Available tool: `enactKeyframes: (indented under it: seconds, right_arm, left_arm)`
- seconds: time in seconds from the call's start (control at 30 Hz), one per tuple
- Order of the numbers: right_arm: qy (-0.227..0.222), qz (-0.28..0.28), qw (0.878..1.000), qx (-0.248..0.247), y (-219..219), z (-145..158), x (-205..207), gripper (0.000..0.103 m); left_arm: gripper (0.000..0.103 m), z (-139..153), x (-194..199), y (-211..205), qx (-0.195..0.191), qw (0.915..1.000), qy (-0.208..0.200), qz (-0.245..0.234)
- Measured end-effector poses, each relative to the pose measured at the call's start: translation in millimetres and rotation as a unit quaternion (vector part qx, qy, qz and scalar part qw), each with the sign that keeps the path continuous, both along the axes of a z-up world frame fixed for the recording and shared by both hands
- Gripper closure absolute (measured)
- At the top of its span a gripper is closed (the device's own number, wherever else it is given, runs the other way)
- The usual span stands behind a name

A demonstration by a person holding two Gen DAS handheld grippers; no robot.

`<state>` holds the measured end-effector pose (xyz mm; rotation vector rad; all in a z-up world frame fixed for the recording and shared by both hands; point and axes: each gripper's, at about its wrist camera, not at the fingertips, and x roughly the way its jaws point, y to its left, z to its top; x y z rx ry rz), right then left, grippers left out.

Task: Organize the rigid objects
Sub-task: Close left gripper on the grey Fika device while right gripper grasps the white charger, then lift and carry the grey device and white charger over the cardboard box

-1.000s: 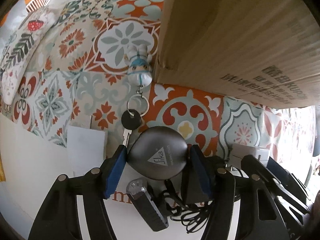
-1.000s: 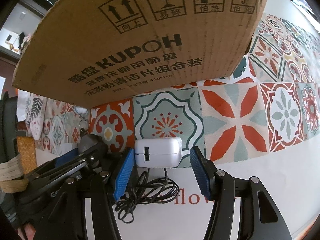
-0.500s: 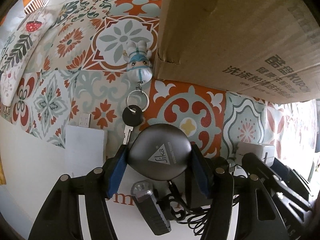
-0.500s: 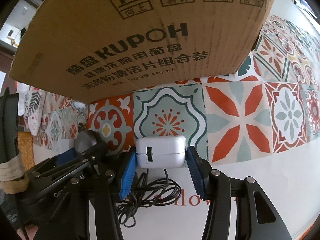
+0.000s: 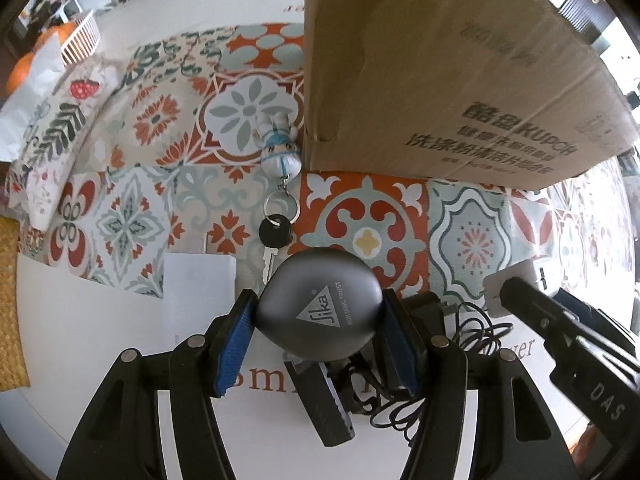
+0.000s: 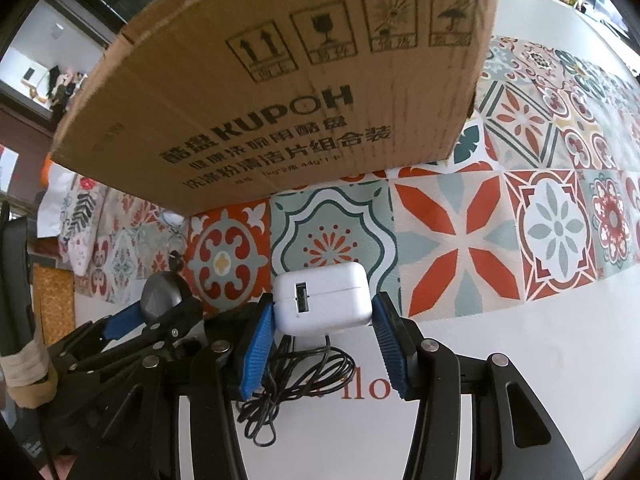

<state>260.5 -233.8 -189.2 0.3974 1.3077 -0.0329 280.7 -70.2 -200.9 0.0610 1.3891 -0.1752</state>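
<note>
On the patterned surface (image 6: 448, 236), a large cardboard box (image 6: 280, 92) stands behind both claws. The left claw (image 5: 318, 320) is clenched on a grey oval case (image 5: 318, 312) in front of the box; the right claw (image 6: 323, 320) grips a white charger (image 6: 322, 300). A key with figurine (image 5: 276, 196) lies beside the box.

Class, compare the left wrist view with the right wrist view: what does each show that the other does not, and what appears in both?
Only the left wrist view shows the figurine, the white card and the black flashlight.

Only the right wrist view shows the box's handling symbols and the white charger's port.

Both show the cardboard box, the grey round case, the white charger, the key and the tangled black cable.
</note>
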Motion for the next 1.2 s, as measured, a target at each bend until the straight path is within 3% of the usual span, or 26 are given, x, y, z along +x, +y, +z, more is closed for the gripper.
enactKeyframes:
  seconds: [0.63, 1.2]
  right_arm:
    - [-0.075, -0.02, 0.997, -0.007, -17, 58, -18, 0.054]
    - [-0.166, -0.023, 0.986, -0.011, -23, 129, -29, 0.053]
  left_arm:
    - [0.042, 71, -11, -9, -0.014, 0.996, -0.087, -0.019]
    - [0.042, 145, -18, -19, -0.047, 0.9817, -0.178, -0.047]
